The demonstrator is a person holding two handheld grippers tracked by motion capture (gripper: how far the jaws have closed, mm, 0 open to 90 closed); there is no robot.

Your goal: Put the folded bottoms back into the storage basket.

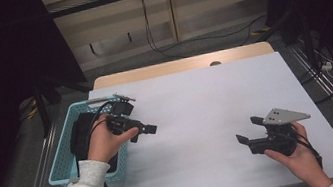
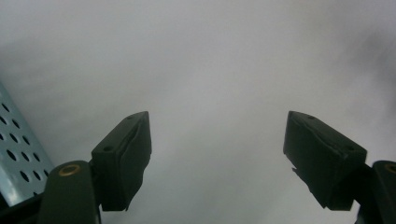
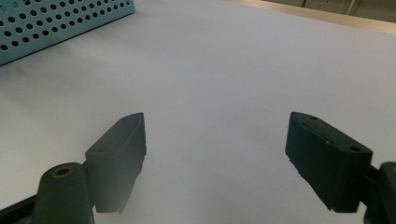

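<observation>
My left gripper (image 1: 146,130) hovers just right of a light blue perforated basket (image 1: 62,163) at the table's left side, jaws pointing right over the white tabletop (image 1: 205,97). In the left gripper view the jaws (image 2: 217,156) stand wide apart with bare white surface between them, and the basket's wall (image 2: 18,154) shows at the left edge. My right gripper (image 1: 247,129) rests near the front right of the table, pointing left. Its jaws (image 3: 215,156) are open with nothing between them, and the basket (image 3: 56,18) lies far off at the top left.
Something black (image 1: 79,132) lies inside the basket, partly hidden by the left hand and cable. A wooden table edge (image 1: 175,65) runs along the back. Cables (image 1: 162,48) trail on the floor behind, and dark stands flank both sides.
</observation>
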